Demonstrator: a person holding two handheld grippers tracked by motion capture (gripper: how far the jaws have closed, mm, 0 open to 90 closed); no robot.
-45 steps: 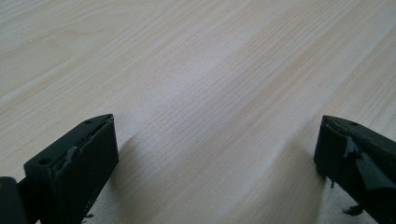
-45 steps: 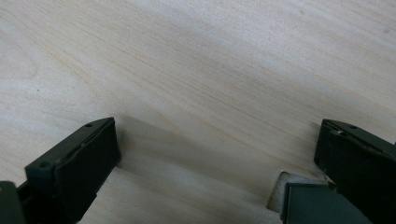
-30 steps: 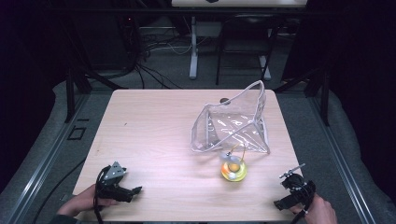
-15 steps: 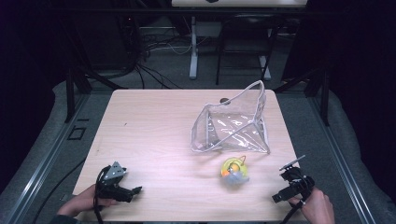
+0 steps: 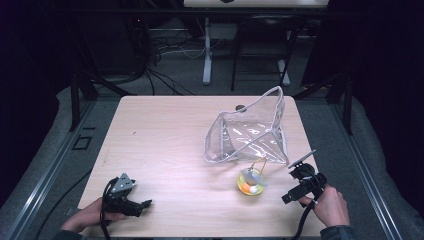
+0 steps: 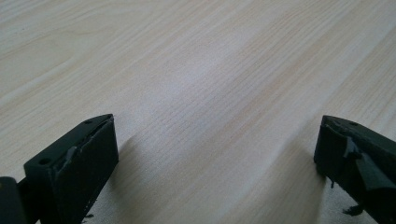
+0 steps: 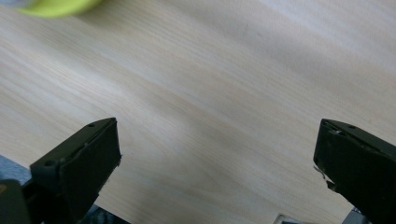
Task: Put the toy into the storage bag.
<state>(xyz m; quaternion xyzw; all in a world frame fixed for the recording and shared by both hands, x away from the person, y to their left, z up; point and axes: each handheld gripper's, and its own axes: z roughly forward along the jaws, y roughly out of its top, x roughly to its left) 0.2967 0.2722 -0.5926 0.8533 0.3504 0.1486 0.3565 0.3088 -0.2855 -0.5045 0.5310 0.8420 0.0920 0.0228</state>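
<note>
A clear plastic zip pouch (image 5: 250, 132) with a grey edge stands open on the light wooden table (image 5: 165, 135), right of centre. Just in front of it lies a small round yellow and orange toy (image 5: 251, 182) with a thin cord loop. My right gripper (image 5: 291, 196) is held low at the front right, a short way right of the toy, jaws wide apart over bare wood. The toy's yellow edge (image 7: 56, 7) shows at the top left of the right gripper view. My left gripper (image 5: 142, 205) rests at the front left corner, open, nothing between its fingers (image 6: 74, 163).
Black frame legs (image 5: 80, 85) and cables stand beyond the table's far edge. Grey floor runs along both sides. Bare wood covers the left half and the centre of the table.
The right hand and its gripper have shifted slightly up and left toward the toy. The toy has moved a little forward, away from the pouch. The left gripper has stayed still.
</note>
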